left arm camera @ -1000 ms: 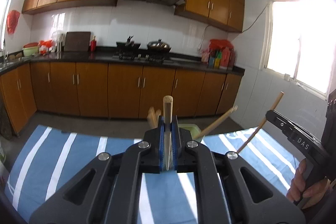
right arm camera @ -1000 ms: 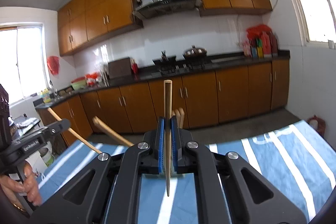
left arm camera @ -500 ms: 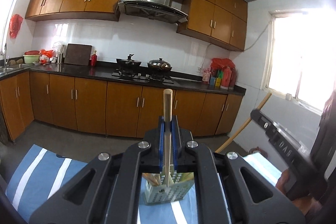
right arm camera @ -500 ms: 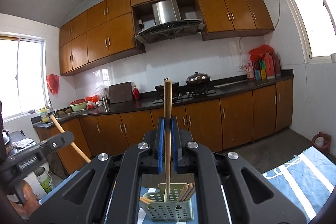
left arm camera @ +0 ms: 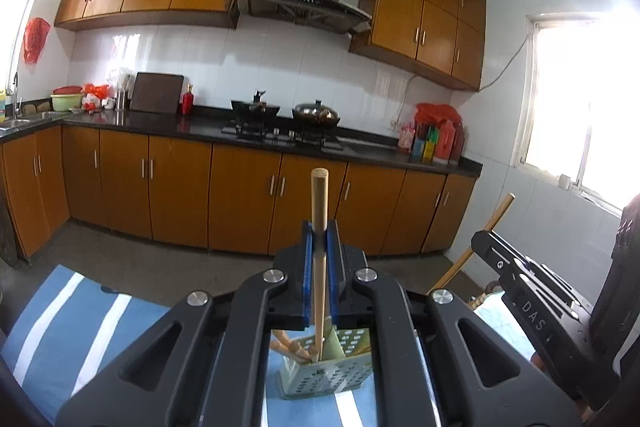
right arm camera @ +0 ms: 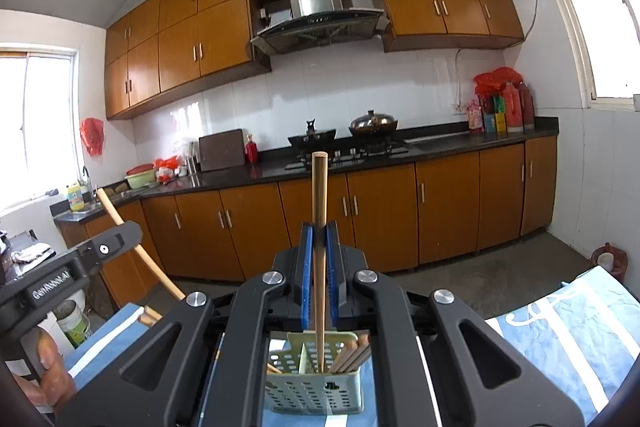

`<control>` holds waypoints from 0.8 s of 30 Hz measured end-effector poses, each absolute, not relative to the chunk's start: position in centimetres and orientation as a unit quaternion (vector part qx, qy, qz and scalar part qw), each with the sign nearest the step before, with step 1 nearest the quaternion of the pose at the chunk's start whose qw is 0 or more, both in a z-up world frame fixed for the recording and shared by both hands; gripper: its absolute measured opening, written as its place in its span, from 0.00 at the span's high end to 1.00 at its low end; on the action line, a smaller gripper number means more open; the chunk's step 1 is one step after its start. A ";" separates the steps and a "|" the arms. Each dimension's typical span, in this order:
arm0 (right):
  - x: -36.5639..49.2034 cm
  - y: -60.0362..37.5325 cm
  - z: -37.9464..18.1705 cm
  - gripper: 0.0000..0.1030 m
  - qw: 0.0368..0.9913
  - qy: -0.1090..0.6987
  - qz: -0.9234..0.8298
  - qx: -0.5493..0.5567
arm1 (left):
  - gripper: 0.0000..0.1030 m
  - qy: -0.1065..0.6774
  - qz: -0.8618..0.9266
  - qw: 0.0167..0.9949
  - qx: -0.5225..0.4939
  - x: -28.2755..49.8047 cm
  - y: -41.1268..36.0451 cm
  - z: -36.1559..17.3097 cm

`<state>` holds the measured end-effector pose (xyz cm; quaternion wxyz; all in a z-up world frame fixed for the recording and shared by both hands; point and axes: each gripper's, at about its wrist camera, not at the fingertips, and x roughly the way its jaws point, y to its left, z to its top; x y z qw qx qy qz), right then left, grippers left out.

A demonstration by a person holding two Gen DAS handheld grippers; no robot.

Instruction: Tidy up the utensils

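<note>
My left gripper is shut on a wooden chopstick, held upright with its lower tip in the green perforated utensil holder. My right gripper is shut on another wooden chopstick, also upright with its tip inside the same holder. Several wooden utensils lean in the holder's compartments. The right gripper with its stick shows at the right of the left wrist view; the left gripper shows at the left of the right wrist view.
The holder stands on a blue and white striped cloth over the table. Behind are brown kitchen cabinets, a dark counter with a stove and pans, and bright windows.
Both grippers tilted up and moved over the holder, which came into view below the jaws. The chopsticks' lower tips went from above the cloth down into the holder.
</note>
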<state>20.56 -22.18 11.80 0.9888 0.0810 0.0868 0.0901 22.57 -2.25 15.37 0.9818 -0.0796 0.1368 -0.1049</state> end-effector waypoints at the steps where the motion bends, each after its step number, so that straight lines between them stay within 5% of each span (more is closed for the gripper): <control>1: 20.6 -22.1 11.7 0.93 0.988 0.091 0.091 0.081 | 0.93 0.142 -0.106 0.981 -0.080 22.8 -2.2 15.1; 5: 20.5 -22.1 11.5 0.91 0.985 0.104 0.102 0.091 | 0.91 0.150 -0.106 0.979 -0.084 22.9 -2.0 14.6; 8: 20.0 -22.5 11.8 0.74 0.985 0.100 0.100 0.094 | 0.81 0.143 -0.106 0.980 -0.088 22.2 -1.6 15.1; 14: 17.6 -23.8 12.8 0.71 0.987 0.082 0.098 0.095 | 0.66 0.123 -0.102 0.982 -0.097 19.6 -0.2 16.1; 17: 15.7 -24.7 12.9 0.58 0.988 0.076 0.093 0.098 | 0.58 0.120 -0.096 0.984 -0.095 17.9 0.8 16.0; 20: 13.8 -25.1 12.6 0.47 0.988 0.075 0.094 0.098 | 0.46 0.122 -0.085 0.985 -0.085 15.7 1.7 15.3; 24: 11.4 -24.7 11.1 0.26 0.990 0.082 0.094 0.072 | 0.16 0.115 -0.069 0.989 -0.066 12.3 2.3 13.8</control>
